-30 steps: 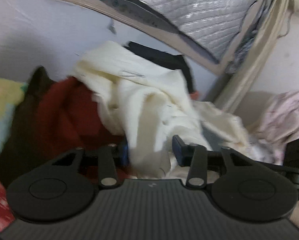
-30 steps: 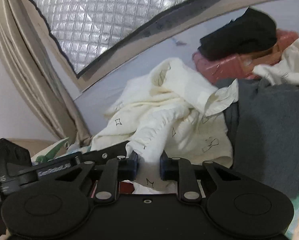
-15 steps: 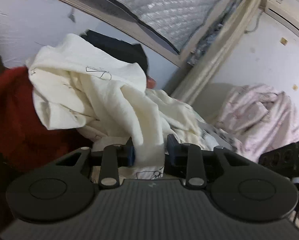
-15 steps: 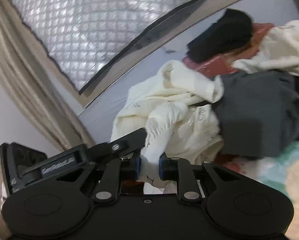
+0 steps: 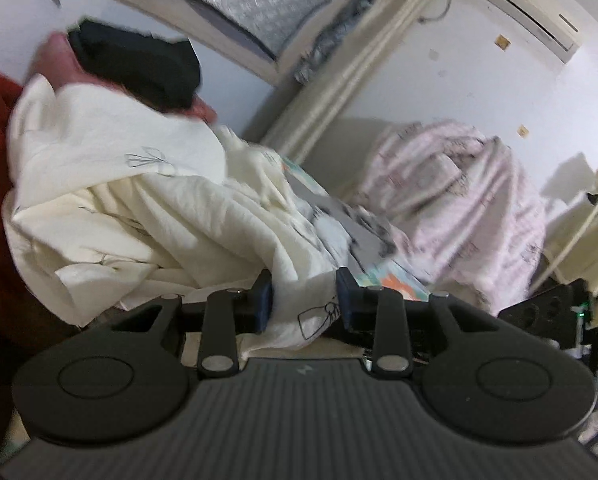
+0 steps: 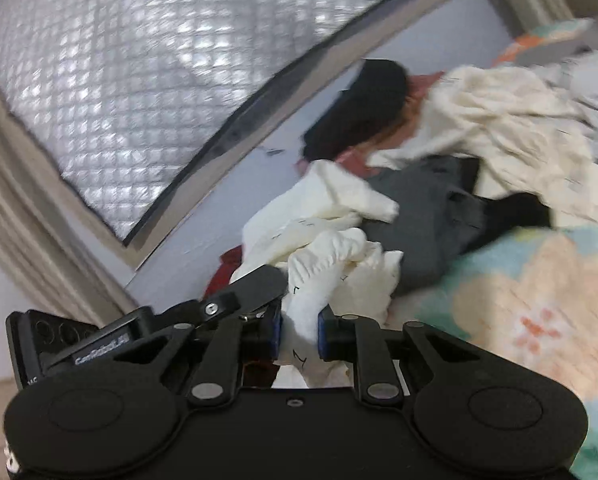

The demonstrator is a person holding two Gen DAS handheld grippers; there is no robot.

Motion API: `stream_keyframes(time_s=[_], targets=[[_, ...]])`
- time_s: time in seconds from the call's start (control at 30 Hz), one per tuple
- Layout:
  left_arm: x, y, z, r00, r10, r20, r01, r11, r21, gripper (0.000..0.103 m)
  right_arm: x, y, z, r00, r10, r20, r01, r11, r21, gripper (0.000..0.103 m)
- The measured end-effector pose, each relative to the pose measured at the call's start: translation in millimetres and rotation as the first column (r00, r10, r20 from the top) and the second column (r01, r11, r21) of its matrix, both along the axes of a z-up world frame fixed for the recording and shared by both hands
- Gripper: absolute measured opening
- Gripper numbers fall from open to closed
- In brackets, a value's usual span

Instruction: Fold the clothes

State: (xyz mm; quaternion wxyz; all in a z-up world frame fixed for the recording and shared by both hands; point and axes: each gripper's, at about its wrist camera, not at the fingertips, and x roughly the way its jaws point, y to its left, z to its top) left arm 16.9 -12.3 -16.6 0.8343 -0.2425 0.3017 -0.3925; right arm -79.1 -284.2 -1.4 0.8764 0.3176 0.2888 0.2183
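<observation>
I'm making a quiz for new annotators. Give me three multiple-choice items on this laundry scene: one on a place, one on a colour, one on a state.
1. Where does the black garment lie?
A. behind the cream garment, near the wall
B. on the floor
C. over the air conditioner

2. What colour is the cloth in the right hand-held gripper?
A. red
B. cream
C. grey

3. How is the left hand-held gripper?
A. wide open, holding nothing
B. out of view
C. closed on cream cloth

Answers: 1 A, it sits past the cream pile against the wall; 2 B, pale cream fabric runs between the pads; 3 C, the cloth is pinched between both pads.
</observation>
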Motion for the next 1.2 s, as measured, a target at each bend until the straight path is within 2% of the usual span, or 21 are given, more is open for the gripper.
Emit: stream_keyframes(time_s=[0.07,0.17,0.27,0.47,0.57,0.87,1.03,1.13,1.2], targets=[[-6,-10,-5,0.999,-0.038,-0.016,0.038,0.999,0.008,0.031,-10,-8,-1,0.998,-0.038,-0.055,0.037,0.999,-0.016,0.022],[-8,-24,-16,0.996,-0.073,-0.051,0.074,0.997,0.011,0.031,-22,-12,-1,0.993,-0.085,-0.079,0.076,0.992,-0.104,0.022],[-12,-32,-13,0.995,-0.097,-0.039,0.097,0.995,0.010,0.031,-31,-21,-4,0.988,-0.123,-0.093,0.115,0.990,-0.085,0.020],[-29,-33,2,0.988,-0.155,-0.003,0.155,0.986,-0.062,0.030,-49,-38,22,0.986,-0.164,-0.023,0.163,0.985,-0.062,0.018],[-37,-34,8,0.985,-0.172,0.001,0.171,0.980,-0.101,0.030,-59,-42,39,0.985,-0.173,0.009,0.173,0.981,-0.091,0.017],[-59,-66,30,0.964,-0.258,0.066,0.264,0.961,-0.089,0.030,-100,-67,54,0.978,-0.207,0.012,0.207,0.976,-0.067,0.017],[-71,-97,54,0.940,-0.323,0.105,0.332,0.940,-0.076,0.030,-130,-88,64,0.962,-0.273,0.035,0.274,0.961,-0.040,0.017],[-75,-126,80,0.907,-0.396,0.147,0.404,0.914,-0.031,0.030,-144,-112,75,0.940,-0.336,0.054,0.337,0.941,-0.016,0.017],[-70,-136,100,0.892,-0.419,0.170,0.430,0.902,-0.030,0.030,-152,-130,87,0.919,-0.385,0.085,0.388,0.921,-0.026,0.017]])
